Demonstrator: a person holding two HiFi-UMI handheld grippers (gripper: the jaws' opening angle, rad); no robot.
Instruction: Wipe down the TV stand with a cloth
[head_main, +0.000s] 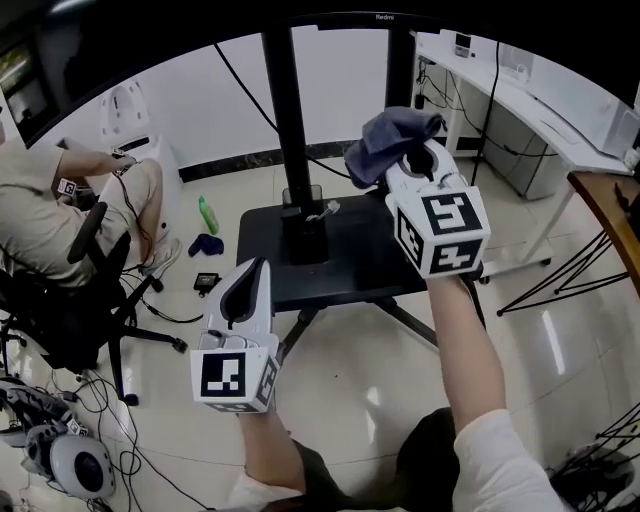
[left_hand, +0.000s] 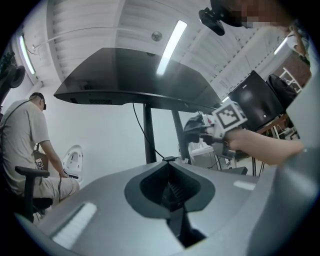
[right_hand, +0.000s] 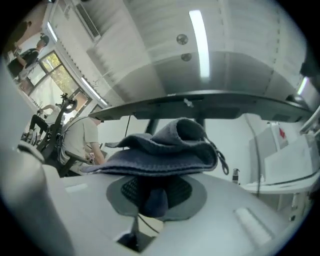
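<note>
The TV stand has a black base plate (head_main: 350, 255) and two dark poles (head_main: 288, 130) that rise to a large screen (left_hand: 135, 75). My right gripper (head_main: 403, 160) is raised in front of the right pole, above the plate's right part, shut on a blue-grey cloth (head_main: 392, 138). In the right gripper view the cloth (right_hand: 165, 147) drapes over the jaws and hides their tips. My left gripper (head_main: 250, 285) is lower, at the plate's front left corner, with its jaws together and nothing between them; its own view (left_hand: 170, 192) looks up at the screen.
A person (head_main: 60, 200) sits on an office chair at the left. A green bottle (head_main: 207, 215), a blue object (head_main: 205, 243) and a small black device (head_main: 206, 282) lie on the floor left of the stand. A white desk (head_main: 540, 110) and a wooden tabletop (head_main: 612, 210) stand at right. Cables (head_main: 70, 460) lie at the bottom left.
</note>
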